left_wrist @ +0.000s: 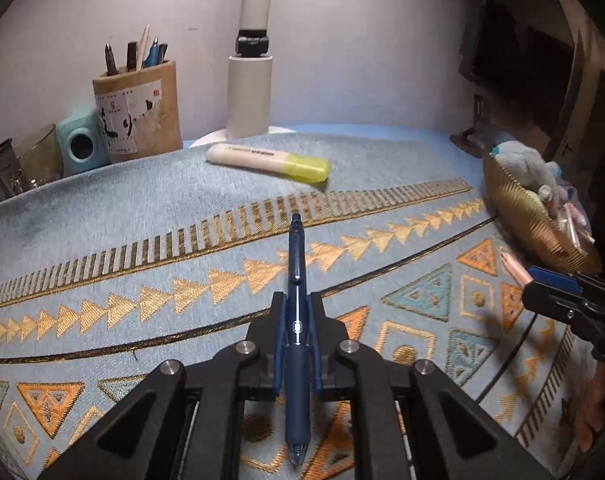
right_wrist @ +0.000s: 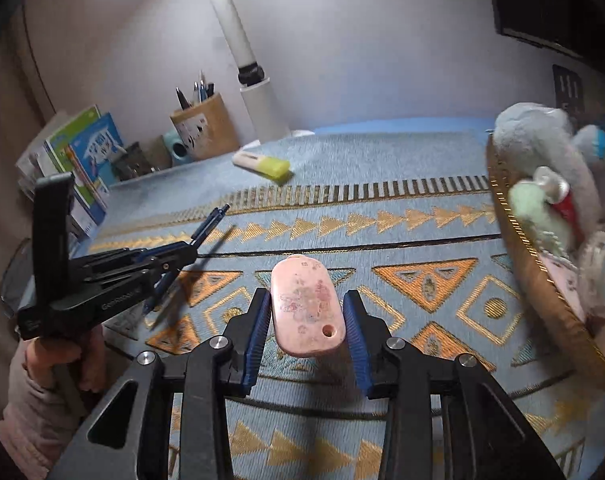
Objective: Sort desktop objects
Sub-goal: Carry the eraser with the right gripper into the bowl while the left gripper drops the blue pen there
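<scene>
My left gripper (left_wrist: 298, 300) is shut on a dark blue pen (left_wrist: 296, 264), which points forward above the patterned cloth. The right wrist view shows the same left gripper (right_wrist: 190, 250) and pen (right_wrist: 210, 220) at the left, raised off the cloth. My right gripper (right_wrist: 307, 294) is shut on a flat pink oval tag (right_wrist: 306, 308) with a hole at its near end. In the left wrist view the right gripper (left_wrist: 532, 280) is at the right edge, the tag's tip (left_wrist: 512, 266) sticking out. A yellow-capped highlighter (left_wrist: 270, 164) lies near the back. A brown pen holder (left_wrist: 138, 112) stands at the back left.
A gold basket (right_wrist: 518, 240) holding a grey plush toy (right_wrist: 542, 148) and small items sits at the right. A white lamp base (left_wrist: 249, 96) stands at the back, and a teal device (left_wrist: 76, 146), a glass (left_wrist: 38, 156) and books (right_wrist: 82, 160) are at the left. A hand (right_wrist: 54, 360) holds the left gripper.
</scene>
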Demonstrator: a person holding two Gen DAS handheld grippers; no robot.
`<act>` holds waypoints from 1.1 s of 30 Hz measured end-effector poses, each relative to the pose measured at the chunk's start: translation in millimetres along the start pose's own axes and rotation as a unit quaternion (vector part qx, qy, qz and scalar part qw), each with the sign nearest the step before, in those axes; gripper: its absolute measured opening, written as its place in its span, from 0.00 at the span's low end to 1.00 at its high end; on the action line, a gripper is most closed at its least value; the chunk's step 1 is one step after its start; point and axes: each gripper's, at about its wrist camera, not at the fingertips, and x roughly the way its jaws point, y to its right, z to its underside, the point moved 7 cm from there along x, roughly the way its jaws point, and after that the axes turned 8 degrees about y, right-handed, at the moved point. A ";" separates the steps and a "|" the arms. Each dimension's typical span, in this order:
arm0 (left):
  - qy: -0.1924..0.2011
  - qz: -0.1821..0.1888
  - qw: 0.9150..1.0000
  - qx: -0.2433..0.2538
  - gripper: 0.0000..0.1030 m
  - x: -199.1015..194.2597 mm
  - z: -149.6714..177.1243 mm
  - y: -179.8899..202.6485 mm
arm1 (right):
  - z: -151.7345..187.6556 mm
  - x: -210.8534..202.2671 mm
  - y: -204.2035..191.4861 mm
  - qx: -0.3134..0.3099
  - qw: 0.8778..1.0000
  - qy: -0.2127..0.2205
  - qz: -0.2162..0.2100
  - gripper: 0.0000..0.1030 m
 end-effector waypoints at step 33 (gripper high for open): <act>0.056 0.209 0.974 0.065 0.18 58.8 -123.3 317.6 | -58.7 -85.4 218.8 0.171 0.960 0.153 0.158 0.41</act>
